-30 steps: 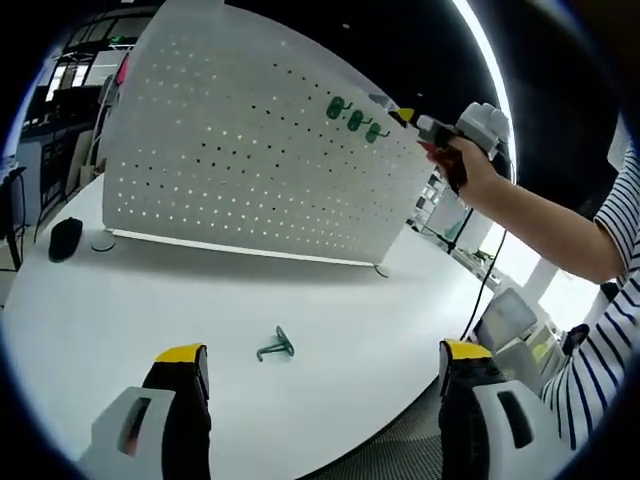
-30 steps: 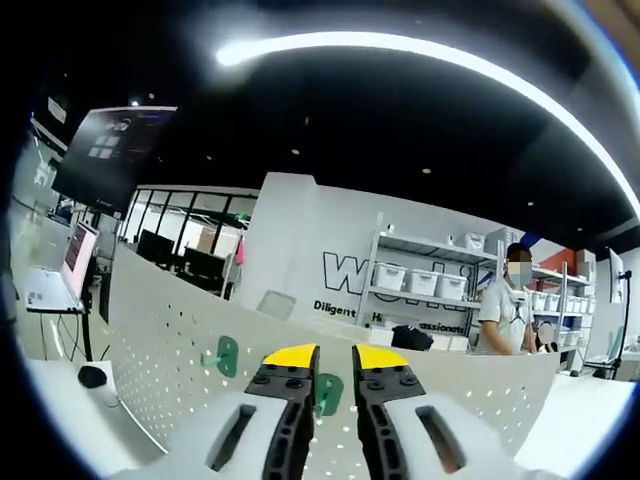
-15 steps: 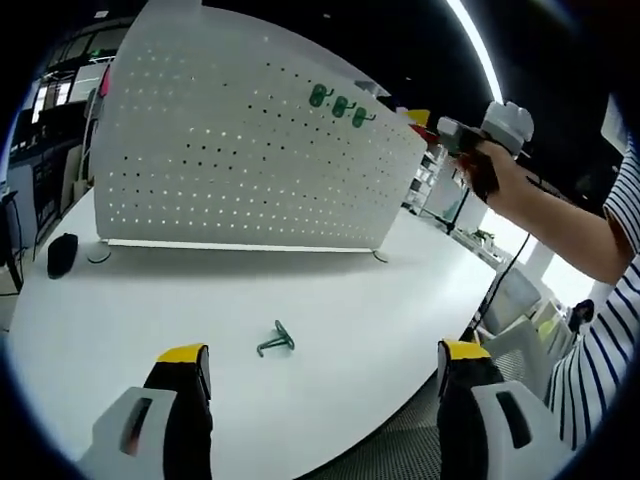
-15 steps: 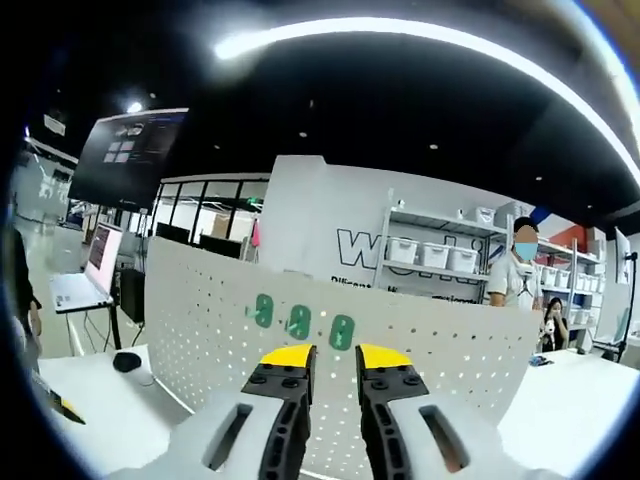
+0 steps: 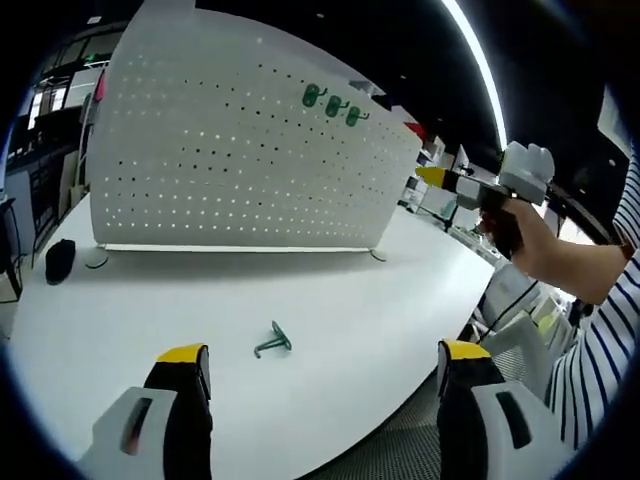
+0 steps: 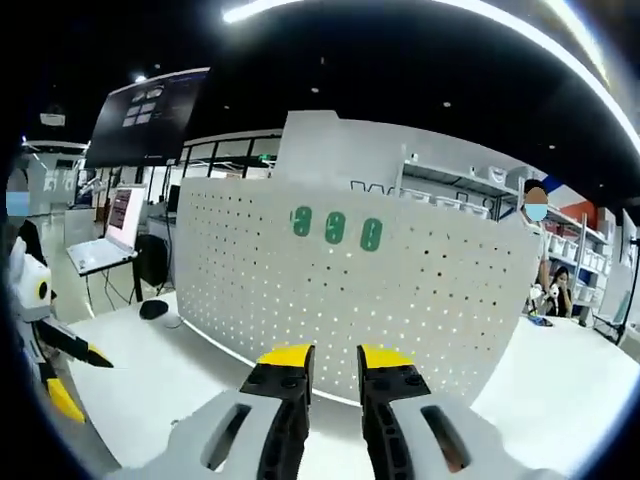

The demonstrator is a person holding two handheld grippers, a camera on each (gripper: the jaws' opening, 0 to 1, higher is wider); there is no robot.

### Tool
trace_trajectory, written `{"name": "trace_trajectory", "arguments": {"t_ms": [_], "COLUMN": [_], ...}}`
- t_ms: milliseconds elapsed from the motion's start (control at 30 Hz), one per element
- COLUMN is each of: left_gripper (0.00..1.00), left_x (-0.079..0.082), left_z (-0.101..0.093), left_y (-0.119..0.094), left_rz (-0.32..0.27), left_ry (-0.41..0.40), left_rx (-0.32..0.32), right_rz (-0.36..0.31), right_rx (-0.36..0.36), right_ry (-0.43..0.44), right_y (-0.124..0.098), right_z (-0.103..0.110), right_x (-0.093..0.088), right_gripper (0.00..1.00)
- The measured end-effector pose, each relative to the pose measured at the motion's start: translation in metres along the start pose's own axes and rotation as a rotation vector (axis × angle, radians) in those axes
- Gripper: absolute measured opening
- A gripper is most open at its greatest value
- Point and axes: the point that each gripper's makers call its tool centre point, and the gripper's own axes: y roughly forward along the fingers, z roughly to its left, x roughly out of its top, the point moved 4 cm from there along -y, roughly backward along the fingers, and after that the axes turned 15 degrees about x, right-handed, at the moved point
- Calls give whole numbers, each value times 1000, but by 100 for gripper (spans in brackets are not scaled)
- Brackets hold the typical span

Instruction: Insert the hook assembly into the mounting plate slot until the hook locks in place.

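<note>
Three green hooks (image 5: 335, 104) sit on the pegboard (image 5: 240, 150) at 12 o'clock; one loose hook (image 5: 273, 342) lies on the worktop (image 5: 360, 330). Left tongs (image 5: 325, 365) gape wide, right tongs (image 6: 325, 358) are nearly closed and empty. Risk: a hasty grab could skid the hook off the worktop.

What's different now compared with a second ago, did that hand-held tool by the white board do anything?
The right gripper has pulled back from the pegboard, away from the three green hooks it was up against; its jaws look nearly shut with nothing between them. The three hooks stayed mounted, the loose green hook lies unmoved on the table, and the left gripper stays open.
</note>
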Motion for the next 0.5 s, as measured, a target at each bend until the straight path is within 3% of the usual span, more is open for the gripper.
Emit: {"name": "trace_trajectory", "arguments": {"t_ms": [233, 500], "left_gripper": [96, 95], "left_x": [-2, -6], "left_z": [-1, -1], "left_y": [2, 3], "left_rz": [13, 32], "left_ry": [6, 40], "left_rx": [-7, 2], "right_rz": [90, 190], "right_rx": [63, 142], "right_ry": [30, 77], "right_y": [-10, -24], "right_z": [16, 50], "right_x": [-27, -63], "right_gripper": [17, 17]}}
